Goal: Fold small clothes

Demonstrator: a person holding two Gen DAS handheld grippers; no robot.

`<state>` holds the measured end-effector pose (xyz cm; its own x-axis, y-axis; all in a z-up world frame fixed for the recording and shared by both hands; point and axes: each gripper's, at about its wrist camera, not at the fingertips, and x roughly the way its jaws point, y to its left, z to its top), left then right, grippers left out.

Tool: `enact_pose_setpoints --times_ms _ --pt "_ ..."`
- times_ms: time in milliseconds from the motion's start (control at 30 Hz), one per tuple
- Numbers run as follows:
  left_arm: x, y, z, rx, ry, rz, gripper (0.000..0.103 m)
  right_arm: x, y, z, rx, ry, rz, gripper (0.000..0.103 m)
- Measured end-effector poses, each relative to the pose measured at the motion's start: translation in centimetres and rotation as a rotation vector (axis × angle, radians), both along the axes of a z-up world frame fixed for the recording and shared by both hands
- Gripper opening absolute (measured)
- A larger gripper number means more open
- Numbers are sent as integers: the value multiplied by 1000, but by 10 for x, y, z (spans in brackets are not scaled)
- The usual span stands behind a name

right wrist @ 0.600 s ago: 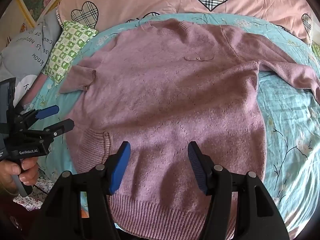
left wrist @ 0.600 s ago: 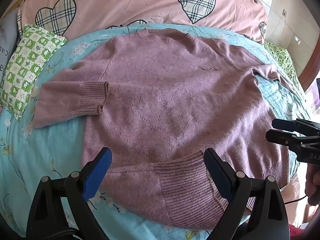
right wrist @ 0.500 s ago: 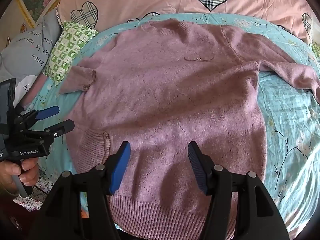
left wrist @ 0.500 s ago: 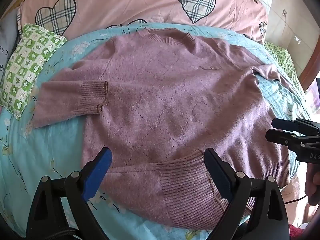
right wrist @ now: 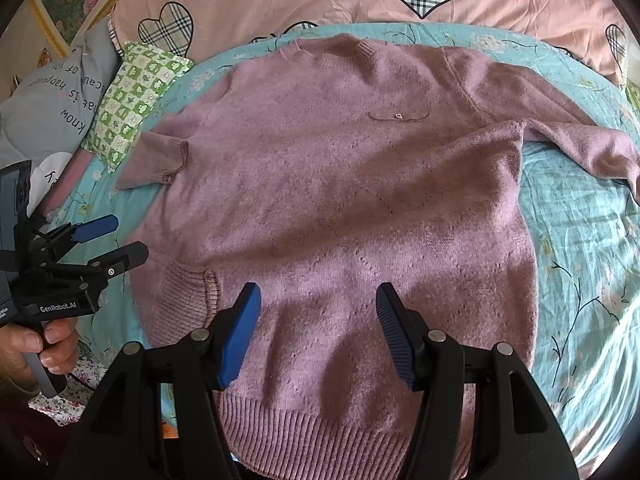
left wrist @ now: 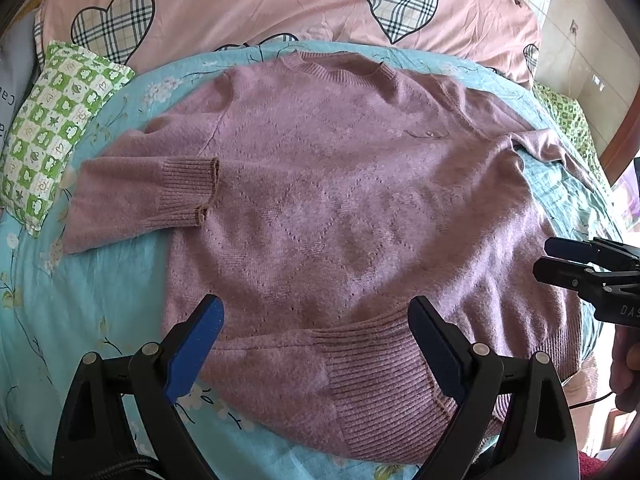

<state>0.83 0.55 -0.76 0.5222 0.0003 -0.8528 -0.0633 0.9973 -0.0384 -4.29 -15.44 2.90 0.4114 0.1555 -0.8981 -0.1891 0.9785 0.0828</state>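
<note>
Sweater: a mauve knit sweater [left wrist: 340, 208] lies spread front-up on the turquoise floral sheet [left wrist: 80, 300], filling the middle of both views, neckline toward the top of the frame.
Folded sleeve: in the left wrist view one sleeve is doubled back, its ribbed cuff [left wrist: 188, 192] lying at mid-left against the body.
Hem corner: the same view shows a ribbed hem corner [left wrist: 380, 364] turned up at bottom centre; the right wrist view shows it only small, at lower left.
Other sleeve: only the right wrist view shows the long sleeve [right wrist: 568, 136] stretched out to the right edge, plus a small button [right wrist: 398, 116] on the chest.
Left gripper: the left gripper [left wrist: 316, 344] hovers over the hem with its jaws wide, nothing between them.
Right gripper: the right gripper [right wrist: 318, 332] hangs over the lower body of the sweater, jaws partly apart, gripping nothing.
Surroundings: a green checked pillow [left wrist: 52, 128] at upper left, and a pink heart-print quilt [left wrist: 280, 0] across the top.
Hand: the right wrist view alone shows a hand [right wrist: 36, 344] on the other gripper's handle, lower left.
</note>
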Motion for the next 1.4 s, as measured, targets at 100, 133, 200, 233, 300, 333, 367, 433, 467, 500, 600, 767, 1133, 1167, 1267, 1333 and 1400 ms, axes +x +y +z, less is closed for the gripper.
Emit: enact_pose_setpoints --times_ms 100,133,200,233,300,333,367,433,467,500,600,767,1133,1167,1267,1333,1400 --pt "2 1 -1 18 4 -1 94 4 -1 7 -9 1 -7 61" --pt "2 1 -1 19 6 -1 94 5 -1 6 -8 1 -9 61" --pt "4 2 -1 15 -14 1 94 5 -3 5 -14 -2 -9 61" --pt "5 3 -1 13 -13 2 94 6 -3 5 -10 2 -10 61" --pt "7 4 -3 -5 -20 4 94 8 -3 4 1 7 -11 61" --pt "8 4 -3 -7 -17 5 94 8 -4 3 8 7 -10 61" --pt "9 4 -4 -9 -14 6 94 9 -4 3 16 4 -10 61" --pt "11 5 -5 -7 -7 9 94 11 -3 3 26 -9 -8 61" --pt "13 5 -5 -6 -3 10 94 13 -4 3 26 -2 -7 61" --pt "13 6 -6 -2 -10 11 94 14 -4 3 25 -4 -6 61" --pt "16 6 -6 4 -12 11 94 18 -5 3 8 -4 -5 61" --pt "21 6 -8 2 -7 17 94 25 -5 2 21 17 -1 61" --pt "33 4 -9 14 3 16 94 37 -9 -1 12 28 5 61" --pt "35 4 -8 25 3 13 94 40 -10 -1 11 31 5 61" --pt "48 8 -3 31 -3 4 94 51 -16 -1 -5 69 0 62" --pt "58 11 1 35 -9 -1 94 62 -21 2 -8 72 -2 62" --pt "70 16 7 47 -12 -7 94 74 -27 7 -7 61 -4 62"
